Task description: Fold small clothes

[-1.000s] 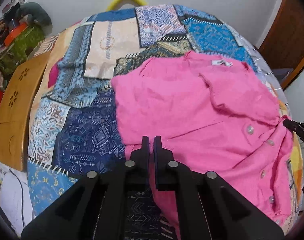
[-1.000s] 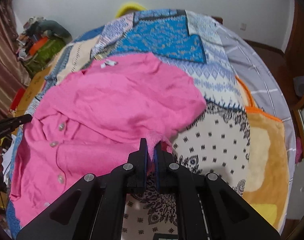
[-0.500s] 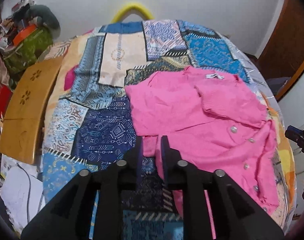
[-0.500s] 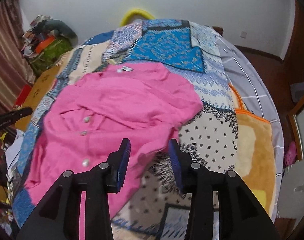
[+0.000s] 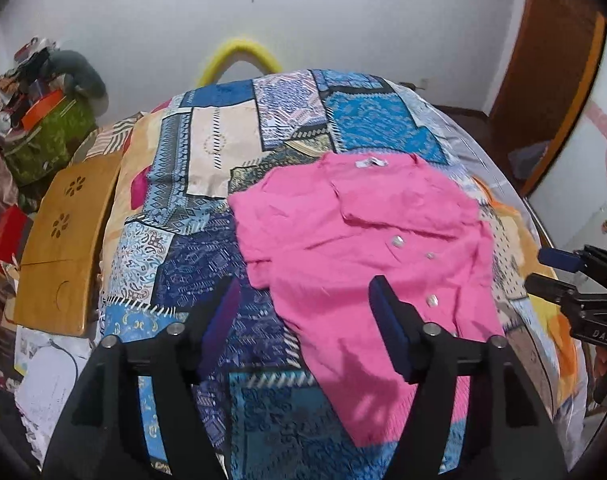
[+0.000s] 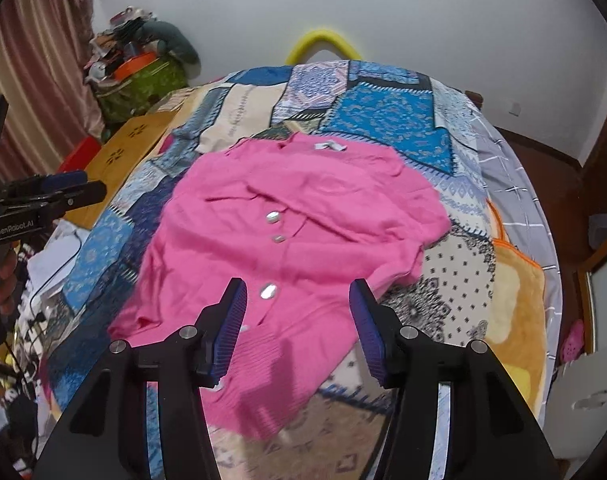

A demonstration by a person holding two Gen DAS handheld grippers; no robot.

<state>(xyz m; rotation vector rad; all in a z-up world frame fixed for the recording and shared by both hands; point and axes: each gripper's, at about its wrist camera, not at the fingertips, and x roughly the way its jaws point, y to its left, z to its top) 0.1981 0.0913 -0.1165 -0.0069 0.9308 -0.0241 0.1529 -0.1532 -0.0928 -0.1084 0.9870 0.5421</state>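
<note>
Left wrist view: the left gripper (image 5: 303, 300) had just been opening, nothing between its jaws, above the pink cardigan (image 5: 363, 248) lying on the patchwork bedspread (image 5: 175, 248). Right wrist view: the right gripper (image 6: 297, 304) likewise parted, empty, over the cardigan's hem.

Pink cardigan (image 6: 295, 248) flat on bedspread (image 6: 387, 128)

The knitted cardigan (image 6: 303, 216) is bright pink with pale pearly buttons (image 6: 272, 216). The patchwork bedspread (image 5: 207, 216) beneath mixes blue, cream and navy geometric prints.
</note>
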